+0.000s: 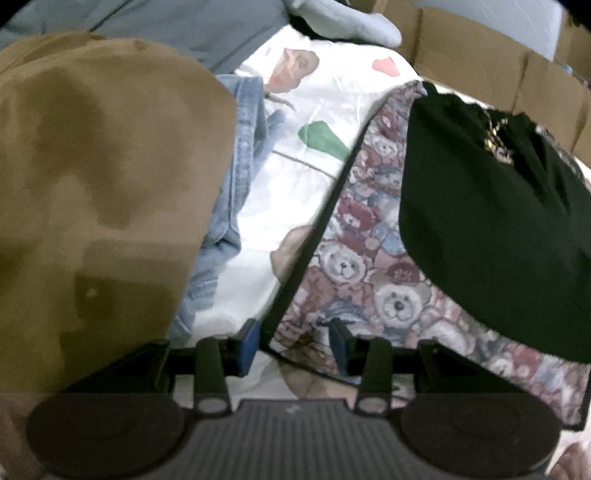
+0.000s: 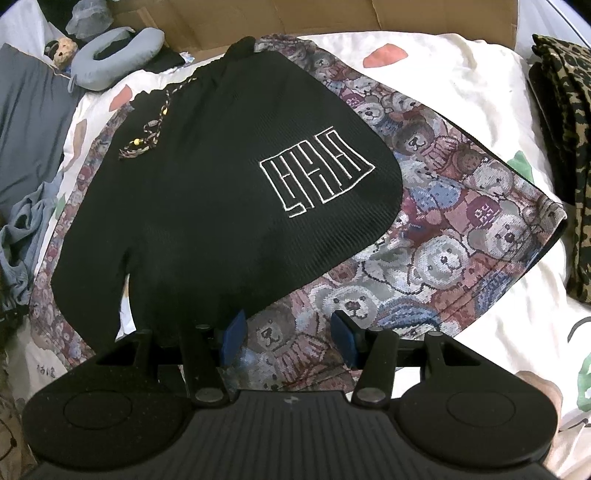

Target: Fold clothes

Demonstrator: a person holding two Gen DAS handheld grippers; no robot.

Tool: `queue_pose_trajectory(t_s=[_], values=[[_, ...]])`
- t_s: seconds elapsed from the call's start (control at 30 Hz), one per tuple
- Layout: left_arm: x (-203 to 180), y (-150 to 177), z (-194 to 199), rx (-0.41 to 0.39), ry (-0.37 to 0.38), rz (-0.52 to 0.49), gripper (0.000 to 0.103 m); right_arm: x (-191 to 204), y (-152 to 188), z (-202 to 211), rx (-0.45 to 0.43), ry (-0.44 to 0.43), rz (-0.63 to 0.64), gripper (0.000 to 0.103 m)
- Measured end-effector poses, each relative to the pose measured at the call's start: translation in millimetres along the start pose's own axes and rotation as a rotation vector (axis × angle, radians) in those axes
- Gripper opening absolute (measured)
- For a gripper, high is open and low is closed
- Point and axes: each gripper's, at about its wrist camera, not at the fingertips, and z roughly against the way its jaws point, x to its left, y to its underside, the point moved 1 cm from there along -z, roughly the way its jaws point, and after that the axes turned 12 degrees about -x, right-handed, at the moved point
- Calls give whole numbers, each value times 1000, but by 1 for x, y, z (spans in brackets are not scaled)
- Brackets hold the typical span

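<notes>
Black shorts (image 2: 207, 177) with a white stitched logo and a beaded drawstring lie flat on a teddy-bear patterned cloth (image 2: 443, 236), which is spread over a white printed bedsheet (image 2: 461, 96). My right gripper (image 2: 290, 341) is open just above the bear cloth, its left pad beside the shorts' near hem. In the left wrist view the shorts (image 1: 480, 206) lie to the right on the bear cloth (image 1: 354, 266). My left gripper (image 1: 293, 345) is open, and the cloth's dark-edged corner runs between its blue pads without being pinched.
A brown garment (image 1: 96, 192) fills the left of the left wrist view, with denim (image 1: 240, 177) beside it. A grey neck pillow (image 2: 114, 55) and cardboard (image 2: 295, 18) lie at the back. A leopard-print garment (image 2: 569, 155) sits at the right edge.
</notes>
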Motion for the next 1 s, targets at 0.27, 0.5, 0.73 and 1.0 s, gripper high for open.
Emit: queue_pose_trajectory(t_s=[0.27,0.5,0.73,1.0], values=[[9,9,-14,2,10,-7,26,1,3,-1,12,5,19,58],[11,3,-4,1,27,-36,9,2,4,-1,10,3,22,58],[11,-11,18,-10,56,0,7,1,3,-1,7,2,22,58],[-6,-37,51,-31,124,29,6,2,-4,7,-27,-14,16,58]])
